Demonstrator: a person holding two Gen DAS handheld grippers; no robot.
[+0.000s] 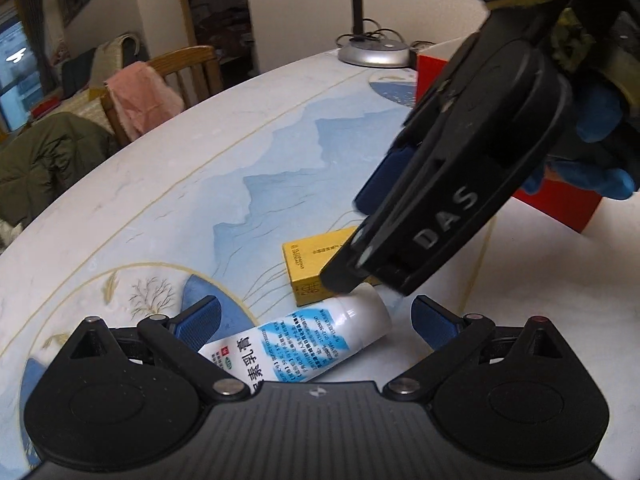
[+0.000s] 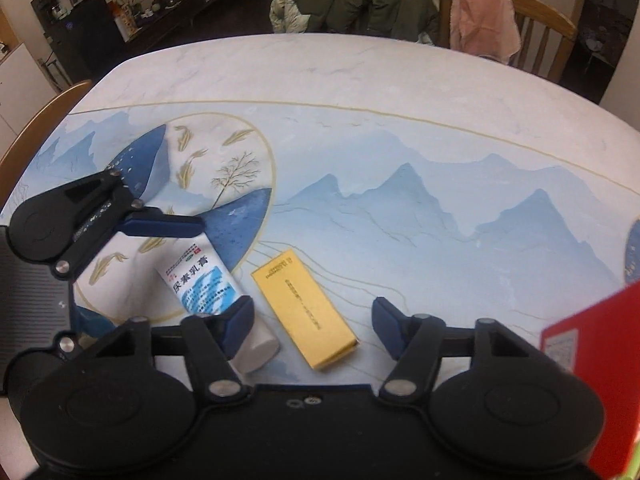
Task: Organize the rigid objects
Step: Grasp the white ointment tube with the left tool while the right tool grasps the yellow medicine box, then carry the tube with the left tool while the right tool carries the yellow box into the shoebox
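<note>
Left wrist view: the left gripper (image 1: 316, 320) is spread wide and grips nothing; its blue pads flank the white tube (image 1: 296, 344), which lies on its side on the table (image 1: 160, 184) with its white cap toward the yellow box (image 1: 316, 264). The yellow box lies flat just beyond the cap, touching or nearly touching it. The right gripper (image 1: 432, 200) hangs tilted over the box, held by a blue-gloved hand (image 1: 592, 152). A red box (image 1: 560, 208) stands toward the table's far right edge, a lamp base (image 1: 374, 54) beyond it. Right wrist view: the right gripper (image 2: 312, 322) is also wide open and empty, with the yellow box (image 2: 306, 312) between its pads, untouched. The white tube (image 2: 204, 280) lies just left of the box, its cap under the left pad. The left gripper (image 2: 120, 220) reaches in from the left table edge. The red box (image 2: 592, 360) sits at the near right edge.
</note>
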